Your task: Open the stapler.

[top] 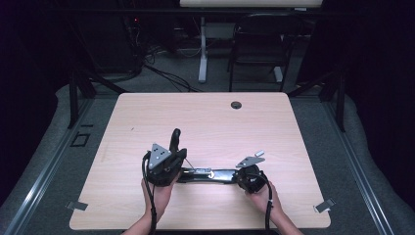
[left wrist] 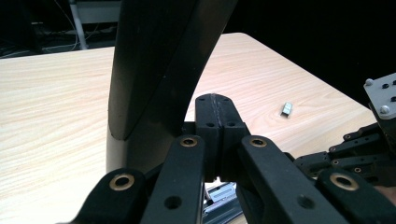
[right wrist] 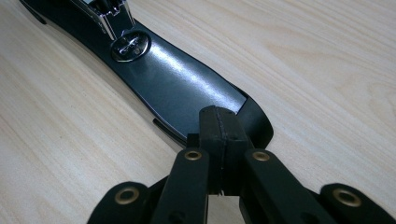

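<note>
A black stapler lies opened out on the wooden table (top: 205,122). Its base (top: 210,175) lies flat between my two grippers, and its upper arm (top: 174,139) stands upright at the left end. My left gripper (top: 171,155) sits at the hinge end. In the left gripper view its jaws (left wrist: 215,105) are shut pad to pad, and the raised arm (left wrist: 159,70) stands against their left side. My right gripper (top: 241,177) is at the other end. Its jaws (right wrist: 217,119) are shut, with the tips resting on the rounded end of the glossy base (right wrist: 182,88).
A round cable grommet (top: 236,105) sits near the table's far edge. Small metal clips mark the front corners (top: 324,205) (top: 77,205); one also lies in the left gripper view (left wrist: 286,108). A chair (top: 259,44) and a desk leg stand beyond the table.
</note>
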Demonstrator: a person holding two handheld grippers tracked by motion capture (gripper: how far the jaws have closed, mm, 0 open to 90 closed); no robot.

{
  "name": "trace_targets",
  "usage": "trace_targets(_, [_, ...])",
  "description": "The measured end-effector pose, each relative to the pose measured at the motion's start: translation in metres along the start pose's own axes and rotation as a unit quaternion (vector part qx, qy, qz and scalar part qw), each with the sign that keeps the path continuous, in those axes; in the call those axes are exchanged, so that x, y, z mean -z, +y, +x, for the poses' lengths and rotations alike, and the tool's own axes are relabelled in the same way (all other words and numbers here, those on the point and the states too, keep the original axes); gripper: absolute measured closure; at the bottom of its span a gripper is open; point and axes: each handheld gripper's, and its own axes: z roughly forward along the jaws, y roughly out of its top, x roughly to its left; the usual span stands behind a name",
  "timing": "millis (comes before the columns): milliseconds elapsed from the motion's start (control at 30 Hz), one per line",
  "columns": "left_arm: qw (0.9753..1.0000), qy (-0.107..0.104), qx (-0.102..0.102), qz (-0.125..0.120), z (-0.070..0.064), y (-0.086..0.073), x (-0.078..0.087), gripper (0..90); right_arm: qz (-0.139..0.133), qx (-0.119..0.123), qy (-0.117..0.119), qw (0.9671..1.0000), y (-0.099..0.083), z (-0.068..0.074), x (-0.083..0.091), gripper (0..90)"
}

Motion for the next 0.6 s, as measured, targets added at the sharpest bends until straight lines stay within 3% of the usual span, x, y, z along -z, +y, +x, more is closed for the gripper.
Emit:
trace_targets(467, [1.0000, 0.004, 0.006, -0.001, 0.0041, 0.0005, 0.0043, 90.0, 0.001, 0.001, 0.000, 1.0000, 0.0002, -0.0002, 0.0000, 90.0])
trace_targets(600, [0.9998, 0.004, 0.017, -0.005, 0.0080, 0.0005, 0.0069, 90.0, 0.001, 0.002, 0.001, 1.0000, 0.0003, -0.0004, 0.0000, 90.0])
